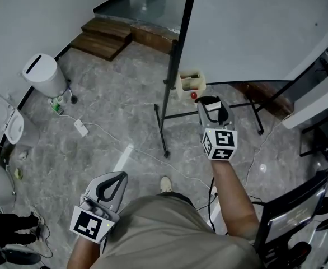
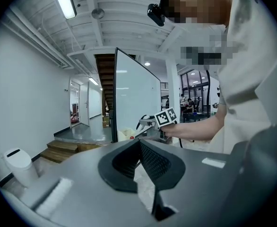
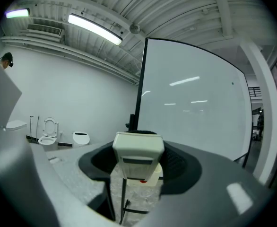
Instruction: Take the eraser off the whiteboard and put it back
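Eraser (image 3: 138,148) sits clamped between the right gripper's (image 3: 138,163) jaws, held just short of the whiteboard (image 3: 195,103) with nothing in between. The left gripper (image 2: 139,145) is pinched together on nothing. Head view adds what the right gripper view misses: wooden steps (image 1: 105,37), a white bin (image 1: 43,74) and a small box (image 1: 190,83) by the stand.

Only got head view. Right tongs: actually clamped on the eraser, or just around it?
Observer: Clamped. The right gripper view shows the right tongs pressing on the cream eraser from both sides.
Operator: Left tongs?
Observer: In the left gripper view, the left tongs have their tips together, with nothing between them.
Operator: Eraser on the board?
Observer: No. Seen side-on from the left gripper view, it sits short of the whiteboard, with a gap between.
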A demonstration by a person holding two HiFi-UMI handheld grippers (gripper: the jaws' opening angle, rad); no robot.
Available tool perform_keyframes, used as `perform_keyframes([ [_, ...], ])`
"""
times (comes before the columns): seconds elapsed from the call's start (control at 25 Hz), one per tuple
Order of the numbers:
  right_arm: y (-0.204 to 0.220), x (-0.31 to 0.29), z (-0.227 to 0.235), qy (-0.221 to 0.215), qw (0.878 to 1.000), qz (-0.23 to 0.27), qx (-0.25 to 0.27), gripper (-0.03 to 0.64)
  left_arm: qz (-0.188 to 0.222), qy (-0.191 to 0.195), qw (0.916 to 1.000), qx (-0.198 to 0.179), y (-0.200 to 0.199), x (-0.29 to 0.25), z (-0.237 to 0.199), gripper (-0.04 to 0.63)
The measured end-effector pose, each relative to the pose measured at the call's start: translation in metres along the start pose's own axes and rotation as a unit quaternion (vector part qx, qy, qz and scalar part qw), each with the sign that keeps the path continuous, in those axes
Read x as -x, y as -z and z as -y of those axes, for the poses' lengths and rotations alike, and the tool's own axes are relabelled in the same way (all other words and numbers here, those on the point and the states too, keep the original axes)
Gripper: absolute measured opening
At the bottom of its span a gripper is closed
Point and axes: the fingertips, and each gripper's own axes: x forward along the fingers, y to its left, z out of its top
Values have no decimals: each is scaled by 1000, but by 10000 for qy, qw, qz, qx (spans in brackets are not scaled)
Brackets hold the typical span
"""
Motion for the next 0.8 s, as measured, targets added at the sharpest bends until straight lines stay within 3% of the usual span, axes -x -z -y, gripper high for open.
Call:
perform_keyframes([
  [0.8, -83, 194, -115, 264, 9979, 537, 231, 265, 242, 534, 9983, 0, 37, 137, 24, 6],
])
